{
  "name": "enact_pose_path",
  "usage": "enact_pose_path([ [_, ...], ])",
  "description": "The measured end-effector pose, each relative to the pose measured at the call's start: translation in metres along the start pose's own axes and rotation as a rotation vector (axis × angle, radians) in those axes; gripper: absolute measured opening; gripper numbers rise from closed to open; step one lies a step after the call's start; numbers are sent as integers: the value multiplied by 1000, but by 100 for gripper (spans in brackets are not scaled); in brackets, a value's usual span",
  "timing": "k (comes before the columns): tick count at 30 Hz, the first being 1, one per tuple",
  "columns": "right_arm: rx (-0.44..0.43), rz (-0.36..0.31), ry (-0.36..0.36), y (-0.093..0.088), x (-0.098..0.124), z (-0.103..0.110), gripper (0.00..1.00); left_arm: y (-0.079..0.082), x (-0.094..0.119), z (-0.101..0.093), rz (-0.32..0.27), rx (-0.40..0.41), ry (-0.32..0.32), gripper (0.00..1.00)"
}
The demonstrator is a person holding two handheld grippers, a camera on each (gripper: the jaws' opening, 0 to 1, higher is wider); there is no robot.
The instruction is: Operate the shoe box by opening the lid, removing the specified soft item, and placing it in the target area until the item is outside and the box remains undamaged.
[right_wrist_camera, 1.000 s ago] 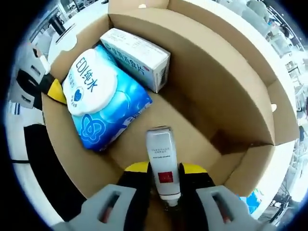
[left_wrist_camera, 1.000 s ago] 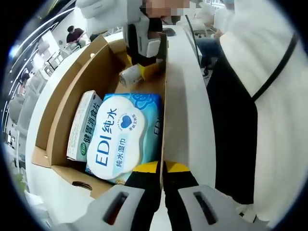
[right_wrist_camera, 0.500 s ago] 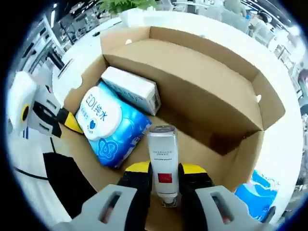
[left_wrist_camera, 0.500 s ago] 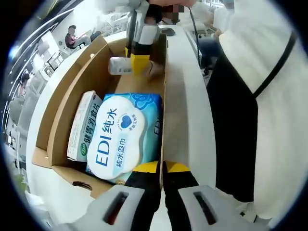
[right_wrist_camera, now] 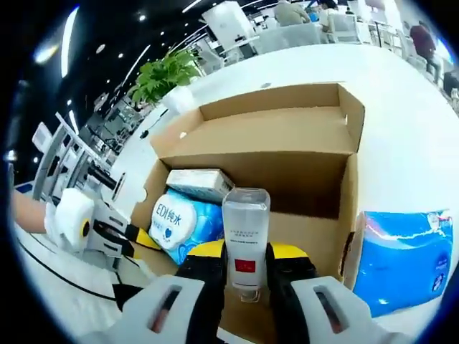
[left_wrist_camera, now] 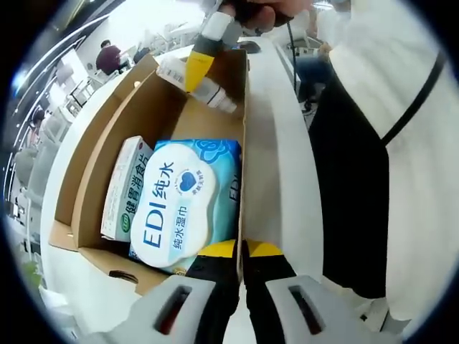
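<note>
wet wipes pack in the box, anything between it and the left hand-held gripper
Only the cardboard wall: the left hand-held gripper is clamped on the near wall of the box, and the wet wipes pack lies just inside it, its top uncovered.

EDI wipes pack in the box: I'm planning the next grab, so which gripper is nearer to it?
Left. The left gripper is clamped on the box wall right beside the EDI wipes pack; the right gripper holds a bottle raised above the box.

Brown cardboard shoe box (right_wrist_camera: 287,143), blue-and-white wipes pack (left_wrist_camera: 188,201), silver red-labelled bottle (right_wrist_camera: 244,240)
</note>
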State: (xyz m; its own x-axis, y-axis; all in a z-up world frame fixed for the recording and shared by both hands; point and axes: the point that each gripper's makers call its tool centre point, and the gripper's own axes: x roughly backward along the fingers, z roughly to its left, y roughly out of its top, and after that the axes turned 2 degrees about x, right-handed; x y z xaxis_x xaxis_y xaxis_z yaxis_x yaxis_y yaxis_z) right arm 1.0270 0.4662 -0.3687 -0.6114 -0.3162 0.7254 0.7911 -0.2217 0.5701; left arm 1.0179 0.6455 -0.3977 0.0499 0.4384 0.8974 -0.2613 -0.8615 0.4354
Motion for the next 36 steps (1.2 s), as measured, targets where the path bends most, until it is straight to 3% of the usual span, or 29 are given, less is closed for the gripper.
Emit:
enact_pose_path([
  [2, 15, 5, -8, 1, -2, 0, 20, 0, 0, 0, -1, -2, 0, 2],
  [7, 184, -33, -104, 5, -7, -1, 20, 0, 0, 0, -2, -4, 0, 2],
  [9, 179, -28, -101, 4, -10, 2, 20, 0, 0, 0, -1, -5, 1, 2],
  [16, 215, -106, -72, 15, -10, 12, 20, -1, -1, 0, 8, -27, 3, 2],
  [25, 85, -225, 10, 44, 16, 14, 20, -4, -3, 1, 13, -43, 27, 3],
  [28, 33, -281, 60, 58, 23, 24, 20, -3, -2, 1, 12, -45, 32, 3],
  [32, 20, -274, 86, 62, 26, 21, 20, -4, -2, 1, 14, -60, 39, 3],
  [36, 3, -310, 131, 69, 37, 28, 20, -2, -1, 0, 16, -49, 37, 3],
])
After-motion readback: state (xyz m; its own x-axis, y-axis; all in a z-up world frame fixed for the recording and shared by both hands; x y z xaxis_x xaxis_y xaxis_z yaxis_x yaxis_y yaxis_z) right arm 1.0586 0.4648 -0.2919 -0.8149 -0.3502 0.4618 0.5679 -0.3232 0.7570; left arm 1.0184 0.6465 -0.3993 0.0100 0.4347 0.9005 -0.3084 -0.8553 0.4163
